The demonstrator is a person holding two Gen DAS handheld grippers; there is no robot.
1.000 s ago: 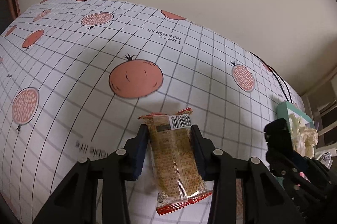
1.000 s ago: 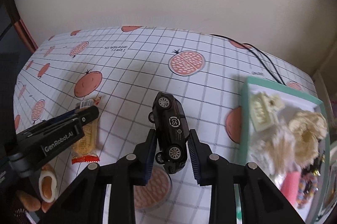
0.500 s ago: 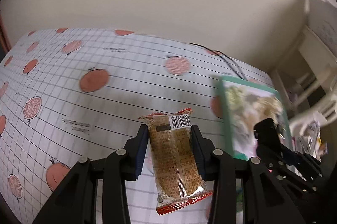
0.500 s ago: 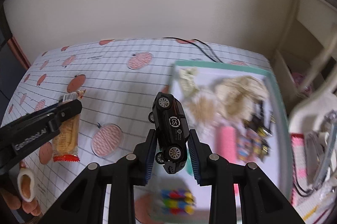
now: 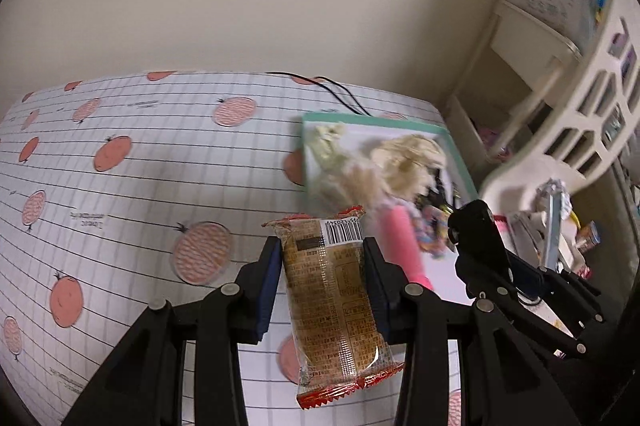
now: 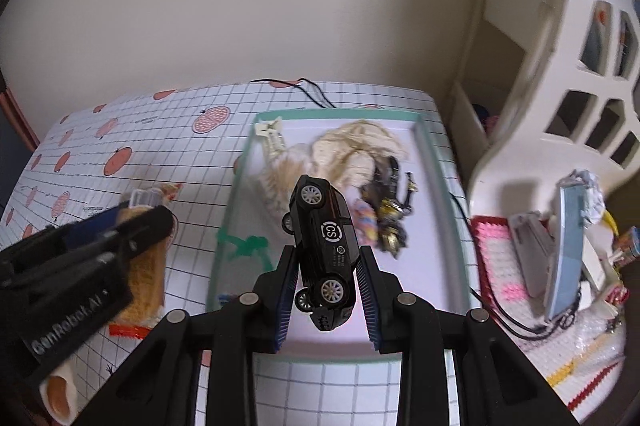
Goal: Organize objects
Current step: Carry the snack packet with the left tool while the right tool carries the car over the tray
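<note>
We take the green-rimmed tray (image 6: pixel 424 142) as our landmark. Our right gripper (image 6: pixel 326 282) is clamped on a black toy car (image 6: pixel 326 246), held nose-down on its side above the tray's near half, which we judge puts it ready to be set down among the items already gathered there. The car's door carries a white "CS" badge; the smaller print under it is too fine to read.

Our left gripper (image 5: pixel 322 286) is clamped across the middle of a wrapped biscuit pack (image 5: pixel 336 302), held upright in the air to the left of the tray, over the pomegranate-print tablecloth (image 5: pixel 120 194). Gripping it at the waist keeps the soft wrapper from folding. Its barcode label faces us; the digits look like "95 120349", though blur makes that uncertain.

Inside the tray lie cream hair clips (image 6: pixel 276 142), a pale fluffy scrunchie (image 6: pixel 360 146) and dark clips (image 6: pixel 390 210), so it serves as the collecting spot. The left gripper's side reads "GenRobot.AI" in the right wrist view.
</note>
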